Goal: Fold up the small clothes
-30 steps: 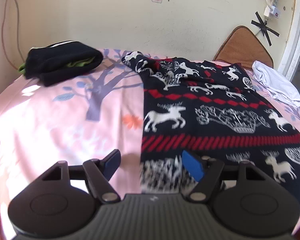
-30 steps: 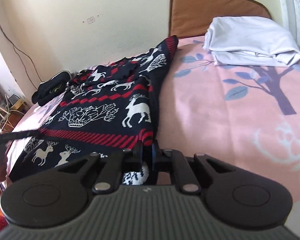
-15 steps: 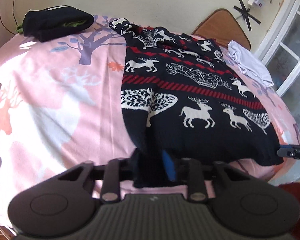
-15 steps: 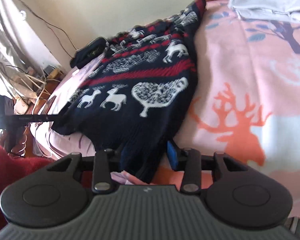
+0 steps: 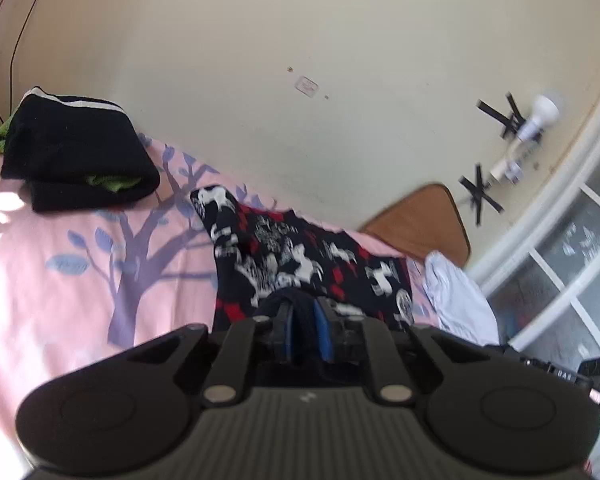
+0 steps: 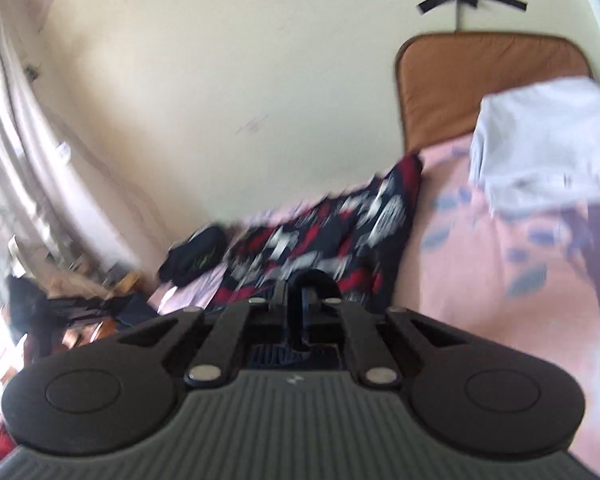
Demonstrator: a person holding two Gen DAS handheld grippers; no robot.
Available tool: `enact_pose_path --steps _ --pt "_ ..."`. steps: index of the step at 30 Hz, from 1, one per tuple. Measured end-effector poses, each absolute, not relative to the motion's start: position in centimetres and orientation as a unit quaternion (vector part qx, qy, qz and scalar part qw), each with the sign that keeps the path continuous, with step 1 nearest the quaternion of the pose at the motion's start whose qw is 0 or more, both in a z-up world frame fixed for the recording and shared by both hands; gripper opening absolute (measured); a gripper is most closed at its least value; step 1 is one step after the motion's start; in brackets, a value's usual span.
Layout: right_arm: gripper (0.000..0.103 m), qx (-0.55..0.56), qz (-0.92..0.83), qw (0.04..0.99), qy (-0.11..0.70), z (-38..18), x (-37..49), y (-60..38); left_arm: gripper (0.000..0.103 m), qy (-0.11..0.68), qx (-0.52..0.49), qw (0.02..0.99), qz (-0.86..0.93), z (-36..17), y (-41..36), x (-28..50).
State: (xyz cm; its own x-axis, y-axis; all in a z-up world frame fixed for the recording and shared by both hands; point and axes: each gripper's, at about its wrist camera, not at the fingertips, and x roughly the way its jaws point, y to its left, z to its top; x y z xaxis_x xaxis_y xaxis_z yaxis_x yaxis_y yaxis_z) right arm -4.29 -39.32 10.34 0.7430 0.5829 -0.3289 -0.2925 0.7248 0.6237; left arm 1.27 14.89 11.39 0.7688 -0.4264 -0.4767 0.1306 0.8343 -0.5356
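Note:
A navy sweater (image 5: 300,256) with white reindeer and red bands lies on the pink bedsheet (image 5: 60,280), its near part lifted off the bed. My left gripper (image 5: 304,320) has a fold of the dark knit between its blue pads; its jaws are opening slightly, with the cloth still pinched. In the blurred right wrist view the same sweater (image 6: 340,224) runs up to my right gripper (image 6: 298,300), which is shut on a loop of its dark edge.
A folded black garment with green trim (image 5: 72,152) lies at the bed's far left. Folded white cloth (image 5: 456,296) sits at the far right, in front of a brown cushion (image 5: 424,216) leaning on the wall. A white-framed window (image 5: 560,260) is at the right.
The left gripper, open a second ago, closed on the sweater's near edge. Both grippers rose and moved towards the wall with that edge, so less of the sweater shows.

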Motion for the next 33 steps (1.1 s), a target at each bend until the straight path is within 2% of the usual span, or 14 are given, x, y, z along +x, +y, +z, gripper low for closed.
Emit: enact_pose_path --steps 2,3,6,8,11,13,14,15,16,19,21,26,29,33 --pt "0.026 0.236 0.188 0.910 0.286 9.7 0.2 -37.6 0.048 0.325 -0.242 0.910 -0.084 10.1 14.4 4.9" --pt "0.047 0.204 0.155 0.915 0.310 9.2 1.3 -37.1 0.048 0.345 -0.237 0.906 -0.058 9.3 14.3 6.0" --pt "0.047 0.201 0.177 0.910 0.318 7.9 -0.1 -37.7 0.056 0.357 -0.235 0.900 -0.088 7.6 14.6 5.2" --pt "0.052 0.217 0.188 0.903 0.319 6.7 -2.1 -39.0 0.074 0.360 -0.228 0.900 -0.088 6.9 14.6 3.9" --pt "0.059 0.224 0.189 0.893 0.342 4.5 -4.3 -39.8 0.075 0.379 -0.220 0.892 -0.115 5.8 14.0 2.8" --pt "0.059 0.227 0.196 0.885 0.356 3.6 -4.9 -39.1 0.058 0.395 -0.199 0.888 -0.121 5.2 12.9 2.7" --pt "0.058 0.222 0.199 0.887 0.353 3.4 -5.1 -38.6 0.021 0.409 -0.180 0.887 -0.117 4.7 12.3 2.9" --pt "0.037 0.207 0.202 0.890 0.353 3.6 -5.2 -37.9 0.008 0.425 -0.149 0.887 -0.101 4.3 11.8 2.9" --pt "0.010 0.184 0.199 0.893 0.359 4.0 -5.2 -37.2 0.008 0.421 -0.135 0.891 -0.104 4.2 11.8 2.5" --pt "0.008 0.124 0.178 0.905 0.366 5.1 -4.6 -36.4 0.009 0.439 -0.118 0.884 -0.110 4.6 12.8 1.9" --pt "0.010 0.120 0.195 0.894 0.384 5.5 -3.4 -37.6 0.025 0.453 -0.110 0.879 -0.101 5.0 13.1 1.9" --pt "0.035 0.122 0.210 0.912 0.330 11.0 0.8 -39.9 0.051 0.405 -0.078 0.907 -0.086 9.9 13.4 3.5" --pt "0.036 0.118 0.223 0.917 0.310 13.6 6.6 -38.3 0.059 0.352 -0.037 0.930 -0.099 13.8 10.9 8.2" --pt "0.054 0.115 0.242 0.907 0.325 13.2 16.8 -34.4 0.081 0.321 0.016 0.938 -0.131 14.1 4.9 17.7"
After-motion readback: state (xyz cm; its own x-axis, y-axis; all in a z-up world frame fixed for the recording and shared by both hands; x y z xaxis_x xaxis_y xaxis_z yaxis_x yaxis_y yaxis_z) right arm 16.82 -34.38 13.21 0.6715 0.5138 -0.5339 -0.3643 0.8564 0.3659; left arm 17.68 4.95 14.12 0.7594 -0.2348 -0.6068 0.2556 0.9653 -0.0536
